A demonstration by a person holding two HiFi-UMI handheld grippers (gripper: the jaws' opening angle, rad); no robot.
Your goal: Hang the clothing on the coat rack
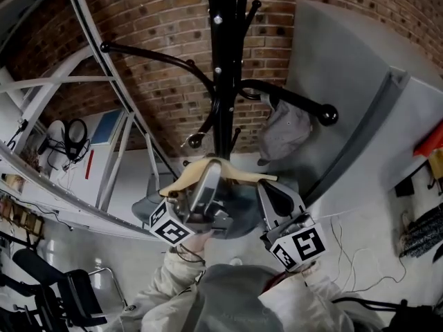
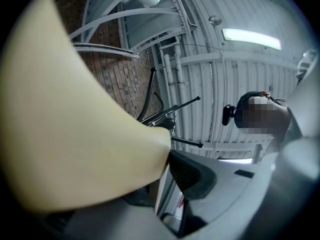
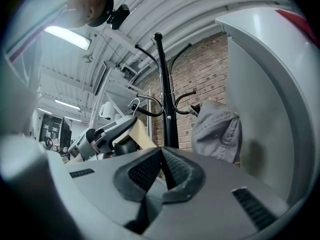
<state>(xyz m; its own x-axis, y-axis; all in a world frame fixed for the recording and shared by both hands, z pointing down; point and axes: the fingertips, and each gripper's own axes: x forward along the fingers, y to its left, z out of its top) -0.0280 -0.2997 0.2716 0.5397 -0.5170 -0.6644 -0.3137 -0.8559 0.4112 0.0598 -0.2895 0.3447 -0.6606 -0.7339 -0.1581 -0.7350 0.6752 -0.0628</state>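
Far left: white-painted metal tube frame [image 1: 46, 84], slanting across a red-brown brick wall [image 1: 159, 19]; black chair [image 1: 69, 289] on the floor below it. Next: left gripper [image 1: 208, 182], grey body with a marker cube, clamped on one arm of a pale cream wooden clothes hanger [image 1: 208, 166]. In the left gripper view that arm fills the left side of the frame and presses against a dark ribbed pad [image 2: 192, 176]. The hanger's silver wire hook [image 1: 192, 141] stands just beside a lower arm of the rack; contact cannot be judged. Centre: tall black metal coat rack [image 1: 223, 61], a single upright pole with curved, ball-tipped arms, standing against the brick wall. Below the hanger, between the two grippers: dark grey-blue garment [image 1: 242, 209], draped from the hanger, low in front of the pole and largely hidden. Right of centre: right gripper [image 1: 273, 198], also grey with a marker cube. Its ribbed pads [image 3: 145, 171] meet at their tips, jaws closed. Above it: grey fabric cap [image 1: 285, 131], hanging from a right-hand arm of the rack. Far right: plain grey upright panel [image 1: 339, 61].
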